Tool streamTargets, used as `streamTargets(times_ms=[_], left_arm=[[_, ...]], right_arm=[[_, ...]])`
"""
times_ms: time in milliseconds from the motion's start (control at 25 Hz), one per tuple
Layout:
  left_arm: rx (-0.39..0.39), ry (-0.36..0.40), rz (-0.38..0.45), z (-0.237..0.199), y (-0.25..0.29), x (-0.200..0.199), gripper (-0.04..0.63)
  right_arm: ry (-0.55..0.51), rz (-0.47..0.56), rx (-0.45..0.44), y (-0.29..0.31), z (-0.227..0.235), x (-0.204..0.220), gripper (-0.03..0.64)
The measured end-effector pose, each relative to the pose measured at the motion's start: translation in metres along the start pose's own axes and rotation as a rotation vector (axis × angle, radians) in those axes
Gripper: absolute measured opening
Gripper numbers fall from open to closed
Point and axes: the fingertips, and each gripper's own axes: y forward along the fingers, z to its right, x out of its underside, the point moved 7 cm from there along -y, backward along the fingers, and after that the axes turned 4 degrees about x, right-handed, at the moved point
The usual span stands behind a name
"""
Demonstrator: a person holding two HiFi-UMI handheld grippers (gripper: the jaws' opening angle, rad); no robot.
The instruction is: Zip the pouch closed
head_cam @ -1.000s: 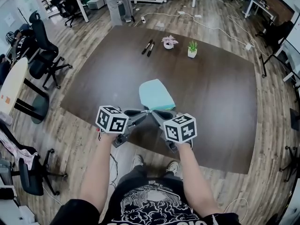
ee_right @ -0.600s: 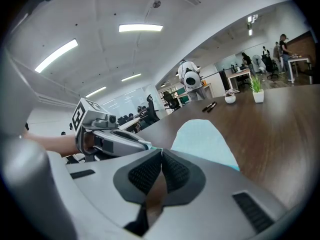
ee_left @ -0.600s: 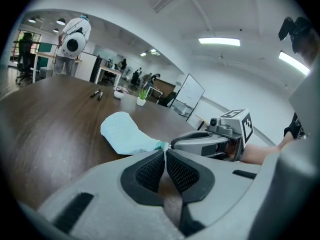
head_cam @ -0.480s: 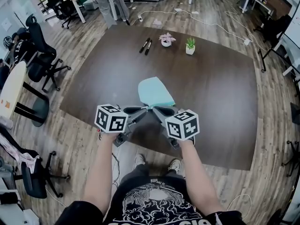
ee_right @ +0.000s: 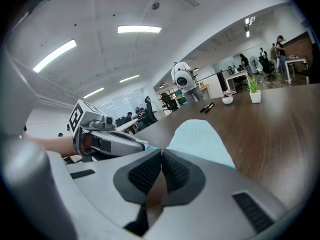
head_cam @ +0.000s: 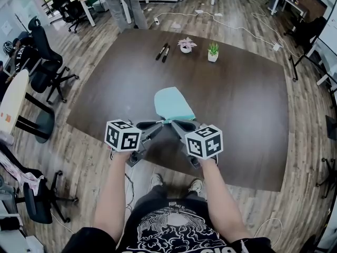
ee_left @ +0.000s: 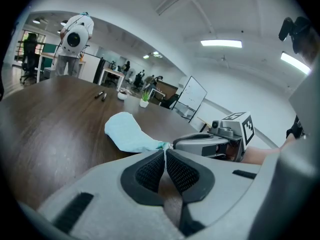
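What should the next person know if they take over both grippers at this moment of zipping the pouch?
Left gripper: jaws shut, pinching the near end of the pouch.
Right gripper: jaws shut, tips at that same end, close beside the left one. Whether it holds the zip pull does not show.
Pouch: lies on the table, straight in front of the person.
Done: both grippers are in place at the pouch's near end.
Left: the pictures do not show whether the zip is closed. Check it first; if it is open, probably hold one end and draw the pull along.
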Motion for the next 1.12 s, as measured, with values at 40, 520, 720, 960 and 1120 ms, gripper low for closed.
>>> streamTargets(times_ms=[40,520,720,960,1120], left_arm=[[-0.004,0.000,0.001,-0.0002,0.0000,0.0000,0.023],[-0.048,-0.024,0.021,-0.0058,-0.0015,0.0052,0.023],[-0.047,-0.029,0.028,-0.0055,-0.0006,0.0069,0.023],[-0.053,-0.031,0.037,-0.0044,-0.0040,0.0067,0.023],[-0.060,-0.035,0.041,-0.0049,-0.0033,0.0087,0.023]], right_arm=[[-0.001,-0.001,0.001,0.0005,0.0000,0.0000,0.002],[0.000,-0.010,0.006,0.0041,-0.0003,0.0028,0.002],[0.001,-0.009,0.008,0.0036,0.0005,0.0041,0.002],[0.006,-0.005,0.009,0.0026,-0.0021,0.0031,0.003],[0.004,-0.007,0.017,0.0008,0.0015,0.0058,0.002]])
